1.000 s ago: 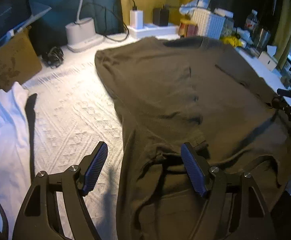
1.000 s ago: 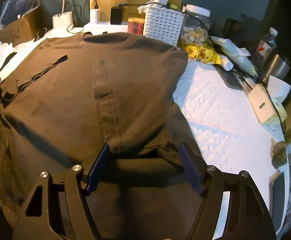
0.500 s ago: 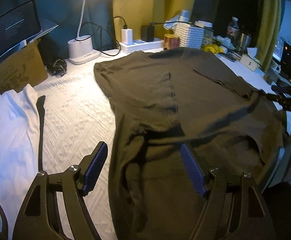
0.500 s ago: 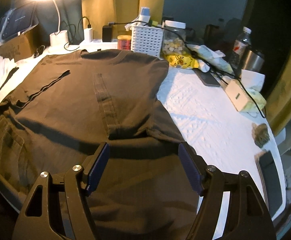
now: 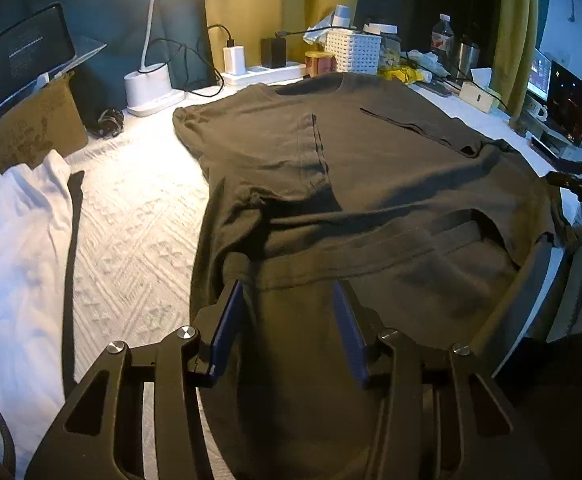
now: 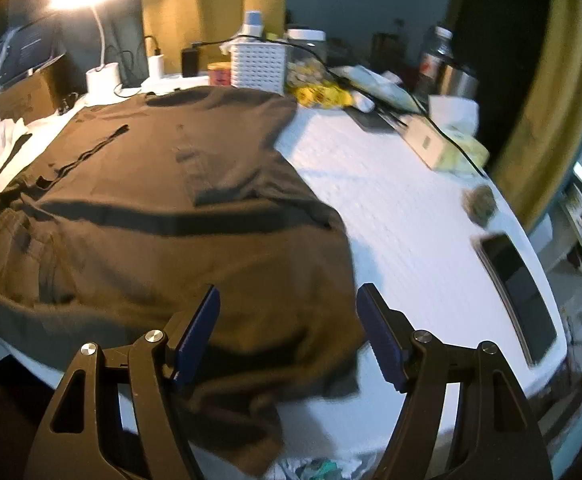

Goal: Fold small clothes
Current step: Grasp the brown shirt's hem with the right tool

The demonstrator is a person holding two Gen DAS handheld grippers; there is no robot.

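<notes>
Left gripper (image 5: 287,320) parted, straddling hem fold of dark t-shirt (image 5: 371,168), gripping nothing. Right gripper (image 6: 287,336) spread wide above shirt corner, empty.

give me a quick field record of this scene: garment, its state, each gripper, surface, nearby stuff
garment: dark olive t-shirt
state: spread flat, collar at far end, both sleeves folded inward, hem hanging over near table edge
left gripper: jaws open, straddling the hem
right gripper: jaws open, over the hem's right corner
surface: white textured table cover
nearby: white garment at left, white basket behind the collar, desk lamp
</notes>
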